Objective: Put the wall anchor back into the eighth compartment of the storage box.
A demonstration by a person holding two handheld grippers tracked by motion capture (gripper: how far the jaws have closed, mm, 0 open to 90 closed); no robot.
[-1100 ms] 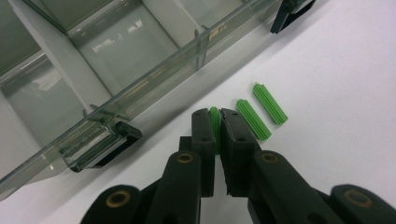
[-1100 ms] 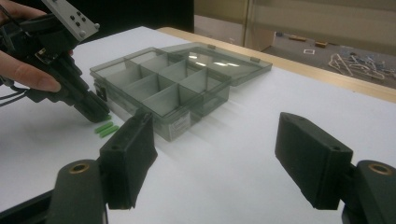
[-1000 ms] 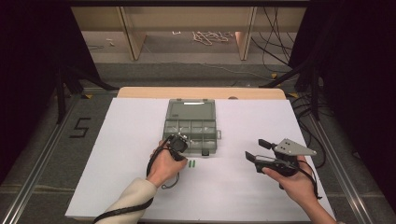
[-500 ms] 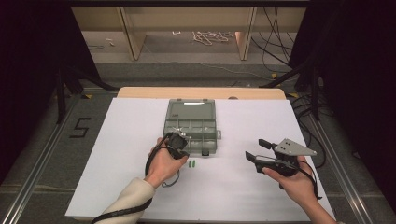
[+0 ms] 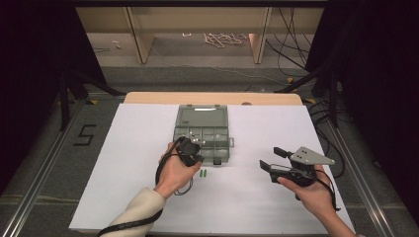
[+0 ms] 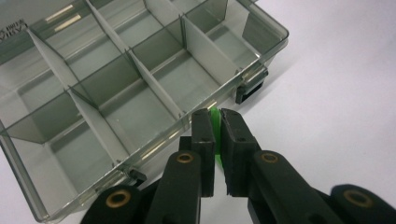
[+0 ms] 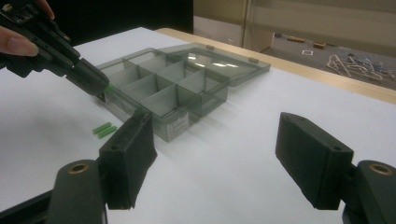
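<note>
**Thin grip on the green piece near the box edge: main risk is a drop or a snag**

Your left gripper [image 6: 214, 122] has its jaws pinched together on 1 small green piece [image 6: 215, 122]. It sits right at the jaw tips, so the hold is shallow. The piece hangs over the near wall of the open compartment box [image 6: 140, 84], by the front latch [image 6: 250, 88].

What could go wrong:
- Piece pivots or slips out of the tips if you jolt or tilt the hand. It looks light and smooth, so it'd likely bounce on the white table [image 5: 133, 148] or land in the wrong cell.
- Jaw tips catch the box wall or a divider on the way in. The box looks light and nothing pins it down, so I'd expect it to skid or tip.
- Letting go over a divider instead of a cell centre: piece may straddle 2 cells.

2 more green pieces [image 5: 203, 174] lie on the table just in front of the box, close to your left hand [image 5: 174, 173]; a low sweep could scatter them.

Your right gripper [image 5: 274, 161] hovers well apart to the right, jaws wide apart, nothing in them. It could steady the box.
</note>
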